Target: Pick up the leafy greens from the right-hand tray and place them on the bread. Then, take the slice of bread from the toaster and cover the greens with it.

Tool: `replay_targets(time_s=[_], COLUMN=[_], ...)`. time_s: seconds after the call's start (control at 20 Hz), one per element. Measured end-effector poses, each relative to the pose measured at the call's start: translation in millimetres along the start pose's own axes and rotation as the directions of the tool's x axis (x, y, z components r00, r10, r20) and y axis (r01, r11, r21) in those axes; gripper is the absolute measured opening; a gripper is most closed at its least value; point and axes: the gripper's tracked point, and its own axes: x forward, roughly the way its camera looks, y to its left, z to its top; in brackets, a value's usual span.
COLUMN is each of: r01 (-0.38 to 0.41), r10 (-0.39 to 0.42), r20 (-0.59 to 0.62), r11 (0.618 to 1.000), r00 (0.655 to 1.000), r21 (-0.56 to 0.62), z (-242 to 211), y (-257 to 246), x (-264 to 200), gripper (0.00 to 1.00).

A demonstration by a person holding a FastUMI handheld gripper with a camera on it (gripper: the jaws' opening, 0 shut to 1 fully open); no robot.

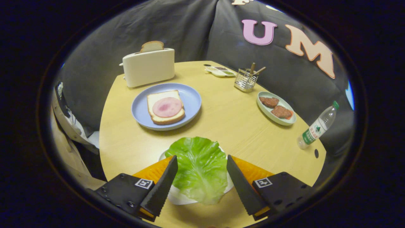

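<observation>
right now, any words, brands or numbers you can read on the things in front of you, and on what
Bottle label: print too small to read.
Gripper, fingers open either side of the lettuce leaf: square coded markers, no words.
Toaster: plain, no text.

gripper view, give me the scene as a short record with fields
gripper: open, fingers on either side of the lettuce leaf, not pressing it
lettuce leaf: lying on a white tray between the fingers
blue plate: beyond the leaf, holds a bread slice topped with a round of ham
toaster: behind the plate, a bread slice in its slot
oval dish: to the right, two brown patties
also on table: wire cutlery holder, plastic bottle
</observation>
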Motion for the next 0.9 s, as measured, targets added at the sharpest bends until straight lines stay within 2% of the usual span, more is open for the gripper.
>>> replay_targets(time_s=[0.4,0.8,0.9], r01=[-0.009,-0.025,-0.021], r10=[0.010,0.042,0.039], r20=[-0.095,-0.125,-0.129], r11=[1.000,0.990,0.991], r00=[0.995,0.991,0.991], r21=[0.013,0.137,0.134], z=[-30.8,-37.9,-37.4], y=[0.9,1.8,3.4], x=[16.4,18.0,18.5], gripper=[1.00,1.00,0.85])
